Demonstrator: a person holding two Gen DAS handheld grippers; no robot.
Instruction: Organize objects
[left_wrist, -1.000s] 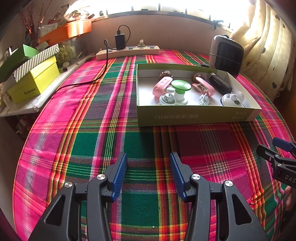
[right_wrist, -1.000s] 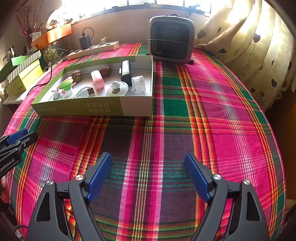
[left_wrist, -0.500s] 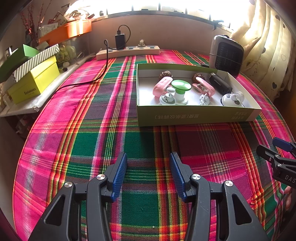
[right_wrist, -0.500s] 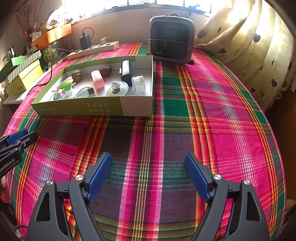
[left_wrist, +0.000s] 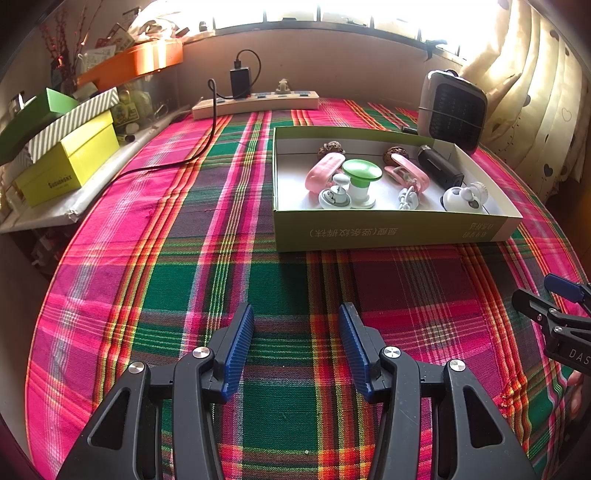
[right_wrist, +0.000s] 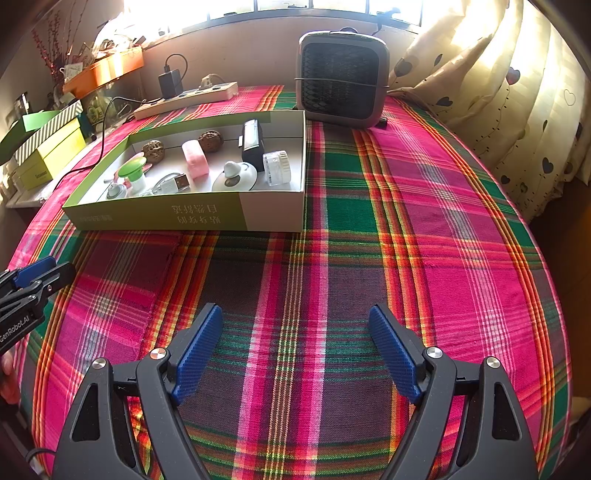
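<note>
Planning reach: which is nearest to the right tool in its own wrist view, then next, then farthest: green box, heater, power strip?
1. green box, ahead-left of the right tool.
2. heater, behind the box's right end.
3. power strip, far left by the wall.

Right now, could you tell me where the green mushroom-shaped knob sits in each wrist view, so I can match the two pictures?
Left wrist view: the green mushroom-shaped knob stands right of centre, upper half, in the middle of the shallow box.
Right wrist view: the knob is upper left, near the box's left end.
Shared landmark: the grey heater behind the box.
</note>
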